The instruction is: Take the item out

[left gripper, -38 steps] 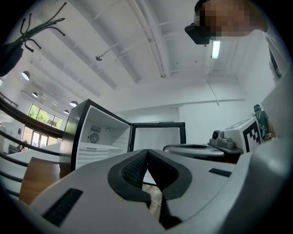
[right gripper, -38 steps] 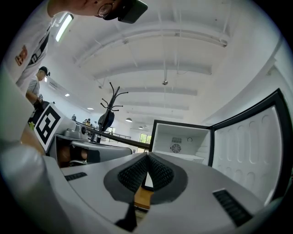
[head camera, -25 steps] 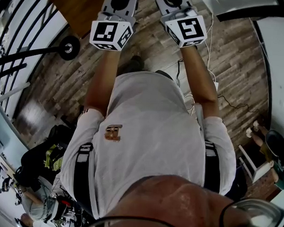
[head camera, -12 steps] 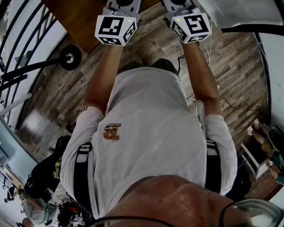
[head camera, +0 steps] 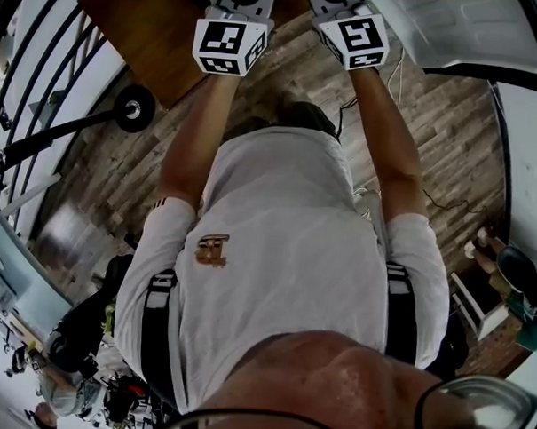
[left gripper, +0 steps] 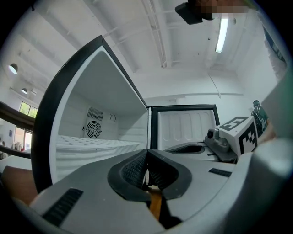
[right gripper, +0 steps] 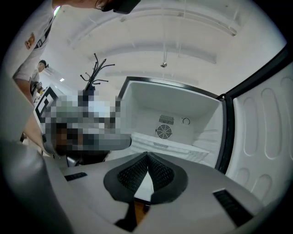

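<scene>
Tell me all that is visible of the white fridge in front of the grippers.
The fridge stands open. Its inside looks like white plastic, within a dark frame. On the back wall are a round fan grille and a small slotted vent above it. A white ribbed shelf crosses below. The door, swung right, has a moulded white lining. No item shows inside.

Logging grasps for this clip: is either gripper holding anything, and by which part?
Nothing is held: the left gripper and the right gripper are both shut and empty, facing the open white refrigerator.
</scene>
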